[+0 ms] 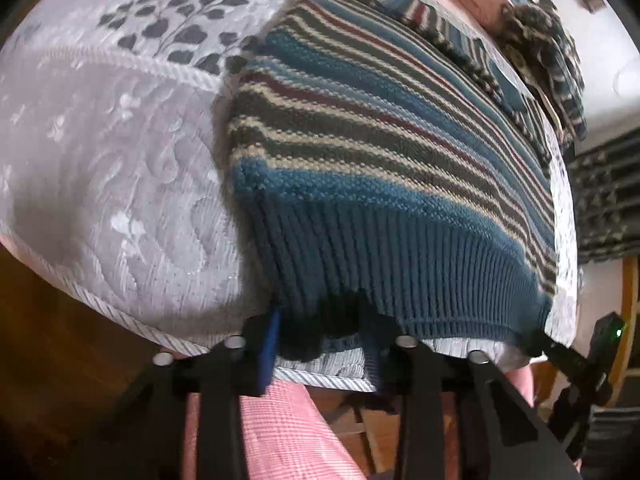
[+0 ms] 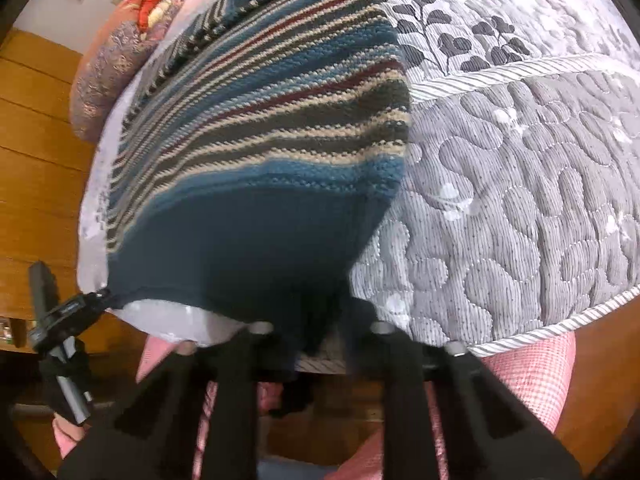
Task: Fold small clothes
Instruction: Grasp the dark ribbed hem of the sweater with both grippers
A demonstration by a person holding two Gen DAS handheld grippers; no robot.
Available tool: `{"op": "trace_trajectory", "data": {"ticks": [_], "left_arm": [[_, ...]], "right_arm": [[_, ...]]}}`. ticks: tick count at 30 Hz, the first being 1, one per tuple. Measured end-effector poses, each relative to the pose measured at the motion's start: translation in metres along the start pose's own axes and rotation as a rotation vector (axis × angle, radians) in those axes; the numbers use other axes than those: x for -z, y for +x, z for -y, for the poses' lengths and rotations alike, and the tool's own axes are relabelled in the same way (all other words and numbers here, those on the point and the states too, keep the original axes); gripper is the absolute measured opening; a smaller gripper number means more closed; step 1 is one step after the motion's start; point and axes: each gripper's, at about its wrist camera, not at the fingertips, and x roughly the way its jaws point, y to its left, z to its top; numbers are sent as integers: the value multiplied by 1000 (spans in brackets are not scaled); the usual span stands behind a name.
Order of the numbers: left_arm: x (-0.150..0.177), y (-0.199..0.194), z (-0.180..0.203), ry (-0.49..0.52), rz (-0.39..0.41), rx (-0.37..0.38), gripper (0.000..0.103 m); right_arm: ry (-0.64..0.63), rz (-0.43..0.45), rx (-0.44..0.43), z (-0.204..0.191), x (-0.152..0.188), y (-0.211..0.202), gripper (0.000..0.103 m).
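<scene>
A knitted sweater (image 1: 360,152) with teal, grey, cream and maroon stripes lies flat on a grey quilted bed cover (image 1: 100,168). Its ribbed teal hem (image 1: 400,280) reaches the bed's near edge. My left gripper (image 1: 322,350) holds the hem's left corner, with dark knit bunched between its fingers. It also shows from the side in the right wrist view as the left gripper (image 2: 94,298), pinching that corner to a point. My right gripper (image 2: 316,344) is shut on the other end of the hem (image 2: 248,264), which is blurred there. The right gripper (image 1: 550,342) also shows at the hem's right corner.
More crumpled clothes (image 1: 536,40) lie at the far end of the bed, beside a pink floral cushion (image 2: 120,52). The bed's piped edge (image 1: 328,380) runs just ahead of the fingers. Pink checked trouser legs (image 1: 280,432) and wooden boards (image 2: 36,140) lie below.
</scene>
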Motion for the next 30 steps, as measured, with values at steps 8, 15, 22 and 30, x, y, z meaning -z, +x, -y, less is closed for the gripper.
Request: {"op": "trace_trajectory", "data": {"ticks": [8, 15, 22, 30], "left_arm": [[-2, -27, 1, -2, 76, 97, 11], [-33, -64, 9, 7, 180, 199, 11], [-75, -66, 13, -7, 223, 219, 11], [-119, -24, 10, -63, 187, 206, 11]], "right_arm": [[56, 22, -167, 11, -11, -26, 9], [70, 79, -295, -1, -40, -63, 9], [79, 105, -322, -16, -81, -79, 9], [156, 69, -307, -14, -129, -50, 9]]}}
